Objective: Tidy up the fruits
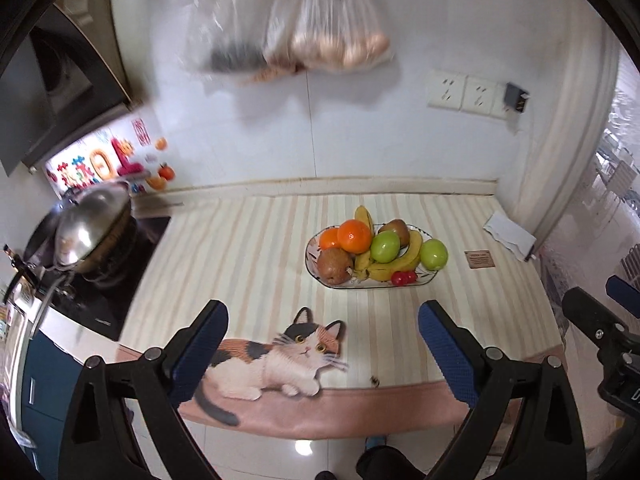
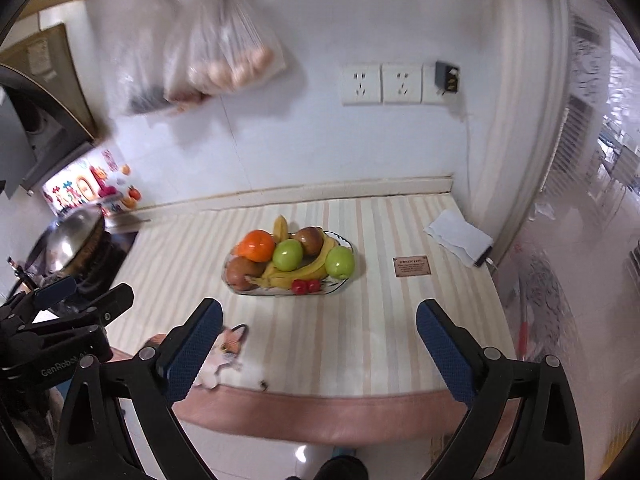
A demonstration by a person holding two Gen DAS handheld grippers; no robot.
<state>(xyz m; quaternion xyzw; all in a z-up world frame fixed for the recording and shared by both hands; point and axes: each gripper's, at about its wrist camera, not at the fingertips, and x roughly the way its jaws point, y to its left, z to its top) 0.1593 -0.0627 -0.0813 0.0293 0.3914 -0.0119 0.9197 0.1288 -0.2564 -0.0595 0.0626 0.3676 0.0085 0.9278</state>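
Note:
A white oval plate [image 1: 428,276] [image 2: 340,286] on the striped counter holds oranges [image 1: 354,235] [image 2: 258,245], green apples [image 1: 385,246] [image 2: 287,255], brown pears [image 1: 335,266] [image 2: 242,271], bananas [image 1: 394,266] [image 2: 298,270] and red cherries [image 1: 403,278] [image 2: 306,286]. A second green apple [image 1: 433,254] [image 2: 339,263] sits at the plate's right end. My left gripper [image 1: 322,314] is open and empty, near the counter's front edge. My right gripper [image 2: 318,314] is open and empty, in front of the plate.
A cat picture [image 1: 280,354] lies on the mat's front left. A wok with a steel lid [image 1: 86,232] sits on the stove at left. Plastic bags [image 1: 320,36] hang on the wall. A folded white paper [image 2: 458,236] and a brown label [image 2: 412,266] lie at right.

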